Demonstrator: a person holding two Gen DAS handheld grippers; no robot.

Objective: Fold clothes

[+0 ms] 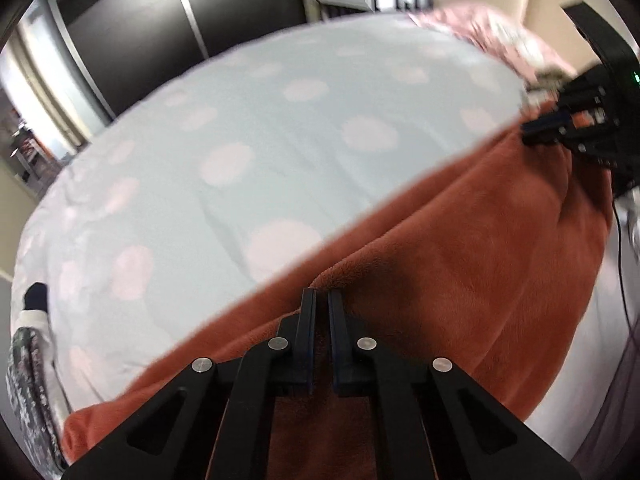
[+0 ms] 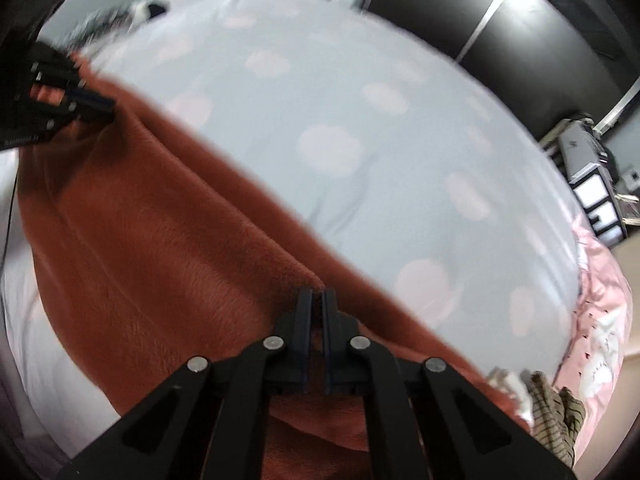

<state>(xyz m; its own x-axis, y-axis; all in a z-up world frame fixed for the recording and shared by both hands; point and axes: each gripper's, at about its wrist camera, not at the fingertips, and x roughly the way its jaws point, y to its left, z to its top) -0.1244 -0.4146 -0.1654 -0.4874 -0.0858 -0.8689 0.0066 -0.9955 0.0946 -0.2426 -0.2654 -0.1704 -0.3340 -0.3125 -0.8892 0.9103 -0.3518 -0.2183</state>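
Pinching the rust fleece garment point(image 1: 460, 264) along its far edge, left gripper point(image 1: 322, 300) at 6 o'clock, right gripper point(image 1: 536, 128) at 2, both clenched on cloth, probably needing an even carry over the spotted bedcover point(image 1: 260, 132).

Both wrist views are evenly lit by soft indoor light, moderately bright, with no hard glare. Motion blur smears most of each frame: the spotted bedsheet point(image 1: 248, 152) and the edge of the rust fleece garment point(image 1: 460, 248) look soft, while the black linkage at the bottom stays sharp. Fisheye distortion bows the bed into a dome and darkens the corners. A shallow shadow sits under the fleece folds. A window point(image 1: 28, 64) at upper left glows washed out.
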